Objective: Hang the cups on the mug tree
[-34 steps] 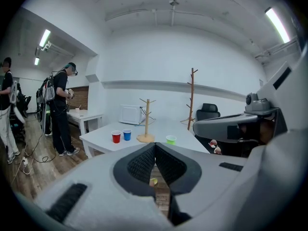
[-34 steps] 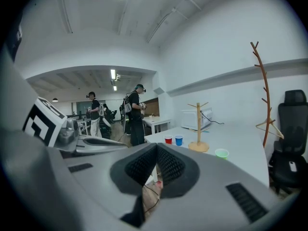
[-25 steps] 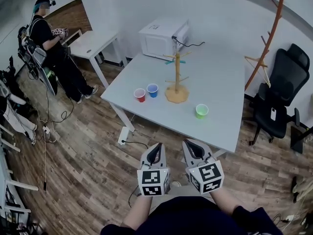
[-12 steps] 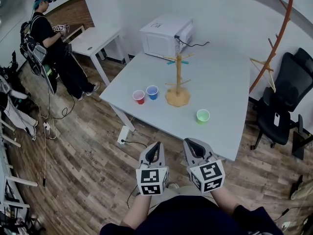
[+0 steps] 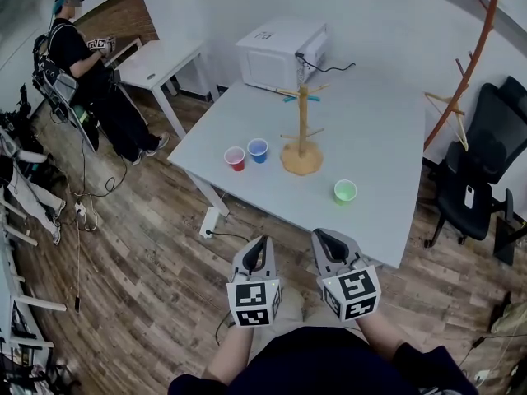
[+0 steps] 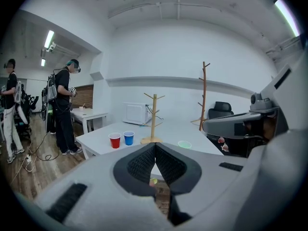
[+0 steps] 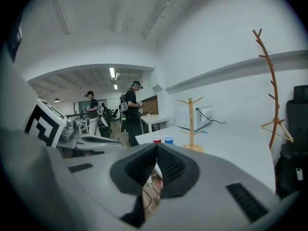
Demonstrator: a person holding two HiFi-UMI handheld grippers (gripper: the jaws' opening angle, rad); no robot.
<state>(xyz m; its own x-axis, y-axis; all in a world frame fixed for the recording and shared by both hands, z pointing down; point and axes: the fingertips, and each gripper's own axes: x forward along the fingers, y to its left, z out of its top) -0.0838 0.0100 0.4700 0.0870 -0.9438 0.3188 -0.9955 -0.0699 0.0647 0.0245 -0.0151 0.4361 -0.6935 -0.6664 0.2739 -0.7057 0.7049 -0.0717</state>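
Note:
A wooden mug tree (image 5: pixel 301 130) stands on the white table (image 5: pixel 370 138), with no cup on its pegs. A red cup (image 5: pixel 235 158) and a blue cup (image 5: pixel 258 151) sit side by side to its left; a green cup (image 5: pixel 345 191) sits nearer the front edge. My left gripper (image 5: pixel 260 248) and right gripper (image 5: pixel 324 241) are held side by side short of the table's front edge, both shut and empty. The left gripper view shows the mug tree (image 6: pixel 153 118), red cup (image 6: pixel 114 140), blue cup (image 6: pixel 128 137) and green cup (image 6: pixel 184 144) beyond the closed jaws.
A white microwave (image 5: pixel 277 53) sits at the table's back edge, its cable trailing right. A black office chair (image 5: pixel 475 179) and a wooden coat stand (image 5: pixel 464 64) are to the right. A person (image 5: pixel 92 89) stands by a second small table (image 5: pixel 160 64) at the far left. Cables lie on the wooden floor.
The table and cups have shifted slightly up and right in the head view as the view moved. Both grippers stay shut and side by side, a little lower in frame.

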